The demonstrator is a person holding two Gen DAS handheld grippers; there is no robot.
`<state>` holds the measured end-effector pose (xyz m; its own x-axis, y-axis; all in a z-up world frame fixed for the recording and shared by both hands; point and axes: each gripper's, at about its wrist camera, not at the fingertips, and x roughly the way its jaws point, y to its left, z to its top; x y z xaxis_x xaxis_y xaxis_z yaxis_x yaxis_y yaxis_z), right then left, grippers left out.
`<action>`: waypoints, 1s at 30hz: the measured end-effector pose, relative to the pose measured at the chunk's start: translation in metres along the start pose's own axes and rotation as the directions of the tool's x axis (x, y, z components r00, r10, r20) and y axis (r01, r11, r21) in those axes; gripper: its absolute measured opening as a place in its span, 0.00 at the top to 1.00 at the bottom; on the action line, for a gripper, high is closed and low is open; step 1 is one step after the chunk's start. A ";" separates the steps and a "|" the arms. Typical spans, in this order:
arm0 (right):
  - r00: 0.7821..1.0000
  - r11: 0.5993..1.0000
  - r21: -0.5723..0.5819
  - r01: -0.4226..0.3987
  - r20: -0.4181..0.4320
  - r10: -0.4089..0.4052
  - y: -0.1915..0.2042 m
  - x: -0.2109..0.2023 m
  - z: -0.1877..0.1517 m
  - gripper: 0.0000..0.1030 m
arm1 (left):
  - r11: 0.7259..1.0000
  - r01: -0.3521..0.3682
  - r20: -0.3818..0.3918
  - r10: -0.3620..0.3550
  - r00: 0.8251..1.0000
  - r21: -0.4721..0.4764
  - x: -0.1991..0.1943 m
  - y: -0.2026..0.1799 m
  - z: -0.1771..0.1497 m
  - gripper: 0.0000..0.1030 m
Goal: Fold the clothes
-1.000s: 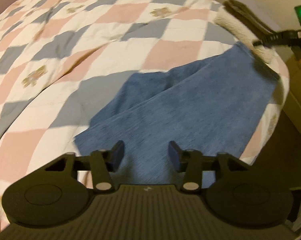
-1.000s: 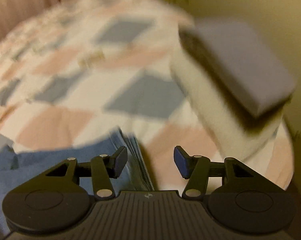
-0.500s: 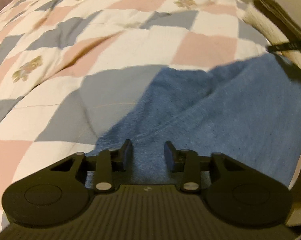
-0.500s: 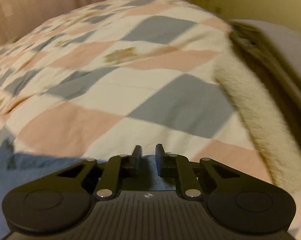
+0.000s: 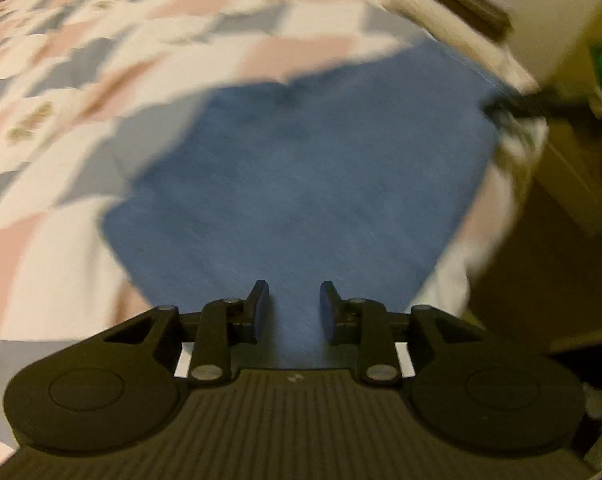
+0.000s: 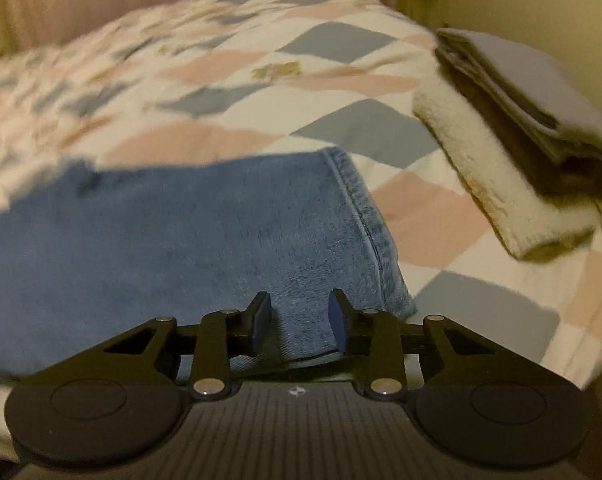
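Blue denim jeans (image 6: 173, 240), paler at the stitched hem. Bedspread (image 6: 237, 76) checked in pink, grey and white diamonds, with small tan motifs. Cream fleece (image 6: 497, 184) under folded grey and brown cloth (image 6: 541, 92). Black grippers with blue fingers (image 6: 261, 316).

The left gripper (image 5: 294, 304) (jaws parted) hovers over blue jeans (image 5: 301, 184) on a checked quilt (image 5: 101, 60).

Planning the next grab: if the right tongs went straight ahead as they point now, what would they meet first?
Most likely the blue jeans: the right tongs stand open just above the denim, near its stitched hem. Beyond lies the checked quilt. Depth is hard to judge here.
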<state>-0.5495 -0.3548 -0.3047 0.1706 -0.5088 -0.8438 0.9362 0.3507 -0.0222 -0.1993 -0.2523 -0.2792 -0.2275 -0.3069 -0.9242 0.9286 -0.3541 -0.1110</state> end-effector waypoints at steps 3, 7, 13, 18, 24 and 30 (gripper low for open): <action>1.000 1.000 0.014 0.016 -0.026 -0.016 -0.009 0.009 0.005 0.82 | 0.999 -0.054 -0.046 0.054 0.997 -0.005 0.018 -0.006 -0.009 0.77; 0.997 0.990 0.125 0.071 0.033 -0.076 -0.017 -0.022 0.015 0.71 | 0.994 -0.106 0.033 0.107 0.994 -0.036 -0.005 0.006 0.002 0.80; 0.995 0.987 0.124 0.102 0.004 -0.103 -0.006 -0.011 0.005 0.64 | 0.980 -0.199 0.100 0.197 0.975 0.011 -0.004 0.050 0.028 0.80; 0.984 0.960 0.217 0.178 -0.033 -0.175 0.006 -0.007 0.005 0.64 | 0.970 -0.198 0.024 0.197 0.980 0.142 0.046 0.083 0.046 0.78; 0.962 0.850 0.461 0.253 -0.028 -0.271 0.048 -0.071 -0.013 0.52 | 0.956 -0.136 -0.009 0.143 0.990 0.262 0.030 0.082 0.055 0.77; 0.967 0.721 0.647 0.247 -0.120 -0.224 0.152 -0.116 -0.038 0.38 | 0.947 -0.077 -0.038 0.093 0.995 0.311 -0.025 0.069 0.045 0.65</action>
<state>-0.4383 -0.2124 -0.2311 -0.0812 -0.4761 -0.8756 0.9163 -0.3813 0.1224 -0.1425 -0.3092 -0.2474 -0.1286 -0.3048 -0.9437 0.8062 -0.5862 0.0795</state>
